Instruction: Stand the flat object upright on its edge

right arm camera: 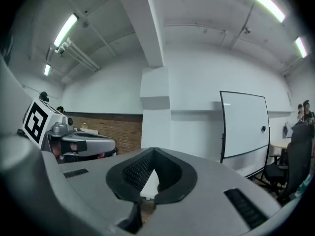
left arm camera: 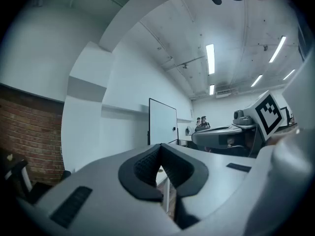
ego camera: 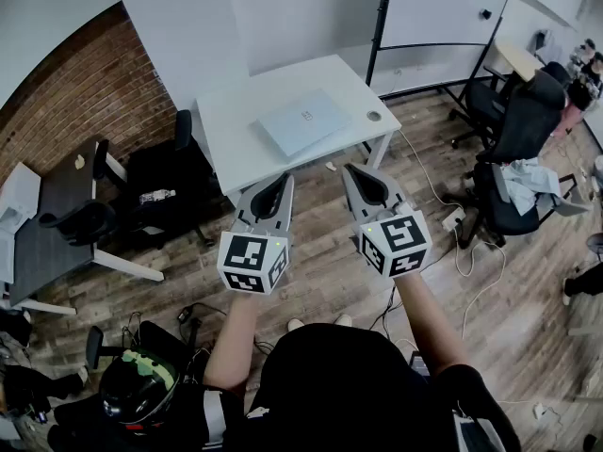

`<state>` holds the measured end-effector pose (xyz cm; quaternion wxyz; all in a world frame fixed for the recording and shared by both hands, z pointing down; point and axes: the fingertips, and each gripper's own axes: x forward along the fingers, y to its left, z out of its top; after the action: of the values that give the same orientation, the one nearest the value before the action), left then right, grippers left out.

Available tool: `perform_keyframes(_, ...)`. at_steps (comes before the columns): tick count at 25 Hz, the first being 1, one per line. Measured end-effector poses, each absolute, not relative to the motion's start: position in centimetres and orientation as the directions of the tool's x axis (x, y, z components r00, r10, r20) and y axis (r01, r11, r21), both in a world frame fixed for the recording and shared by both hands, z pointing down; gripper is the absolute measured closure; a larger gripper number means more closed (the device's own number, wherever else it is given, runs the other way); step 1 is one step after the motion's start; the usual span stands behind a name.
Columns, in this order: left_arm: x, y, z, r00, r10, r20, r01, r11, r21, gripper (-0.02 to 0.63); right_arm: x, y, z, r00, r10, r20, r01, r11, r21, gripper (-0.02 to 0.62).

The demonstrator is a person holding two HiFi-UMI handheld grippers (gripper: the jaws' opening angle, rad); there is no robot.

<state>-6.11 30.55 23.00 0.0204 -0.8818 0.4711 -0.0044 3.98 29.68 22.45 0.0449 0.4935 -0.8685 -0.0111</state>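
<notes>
A flat light-blue object (ego camera: 303,121) lies on its broad face on the white table (ego camera: 240,135), near the table's middle. Both grippers hang level in the air in front of the table's near edge, apart from the object. My left gripper (ego camera: 276,188) is shut with nothing in it; its dark pads (left arm camera: 147,165) meet at the tip. My right gripper (ego camera: 365,181) is also shut and holds nothing, its pads (right arm camera: 135,173) closed together. In the two gripper views the flat object is hidden.
A small round disc (ego camera: 374,116) sits near the table's right corner. A rolling whiteboard (ego camera: 443,12) stands behind it. Black office chairs (ego camera: 513,149) stand to the right, another chair (ego camera: 165,172) and a dark desk (ego camera: 66,186) to the left. Cables (ego camera: 462,243) trail on the wooden floor.
</notes>
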Motion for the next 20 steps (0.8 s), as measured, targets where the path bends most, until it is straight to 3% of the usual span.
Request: perform_keyframes(20,-0.3,30.1,23.6,0.551,-0.835,0.012,-0.832,-0.55,-0.077,0.597,9.0,29.4,24.2,-0.538,-0.838,0.091,-0.842,0.54,0.0,0.554)
